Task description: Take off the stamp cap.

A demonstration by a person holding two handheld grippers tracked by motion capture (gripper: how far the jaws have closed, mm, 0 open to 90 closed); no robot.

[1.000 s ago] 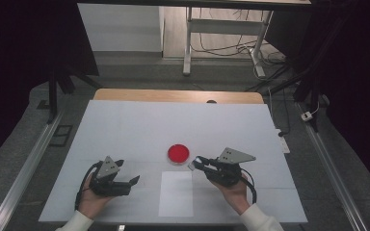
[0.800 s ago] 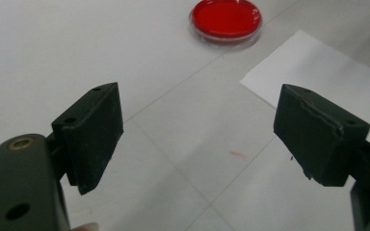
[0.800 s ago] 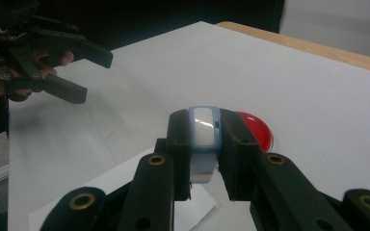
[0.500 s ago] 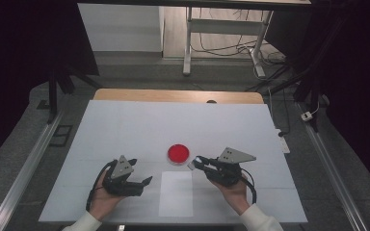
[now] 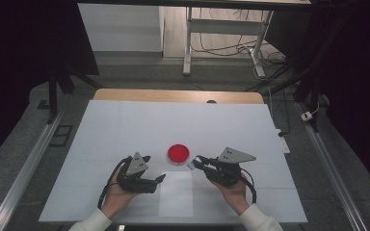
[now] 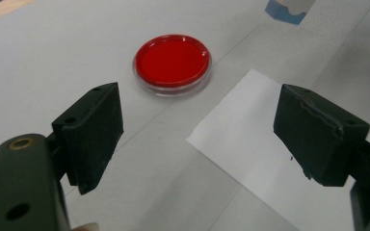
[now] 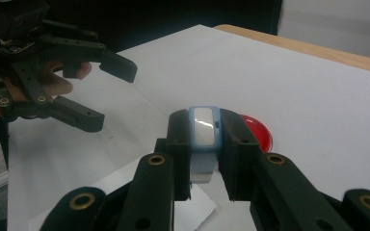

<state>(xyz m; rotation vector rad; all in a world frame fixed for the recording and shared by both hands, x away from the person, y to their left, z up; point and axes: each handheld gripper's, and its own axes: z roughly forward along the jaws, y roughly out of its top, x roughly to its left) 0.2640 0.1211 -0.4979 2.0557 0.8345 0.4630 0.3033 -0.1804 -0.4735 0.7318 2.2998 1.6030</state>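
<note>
A round red dish [image 5: 178, 153] with a clear rim lies on the white tabletop [image 5: 125, 125]. My left gripper [image 5: 153, 168] hovers just left of it, open with nothing between its fingers. From the left gripper view the dish [image 6: 172, 60] lies ahead, beyond the wide-apart jaws of that gripper [image 6: 197, 125]. My right gripper [image 5: 195, 161] sits right of the dish, shut on a small blue and white block [image 7: 204, 126]. The block [image 6: 286, 9] peeks in at the top of the left gripper view. The right gripper view takes in the left gripper [image 7: 111, 96] and the dish [image 7: 257, 132].
A white paper sheet [image 5: 176, 193] lies flat on the table between the two hands, near the front edge. A wooden strip [image 5: 173, 95] runs along the table's far edge. Metal rails [image 5: 26, 159] flank the table on both sides.
My left gripper has moved right, toward the paper and the dish. The right gripper has stayed where it was, still holding the block.
</note>
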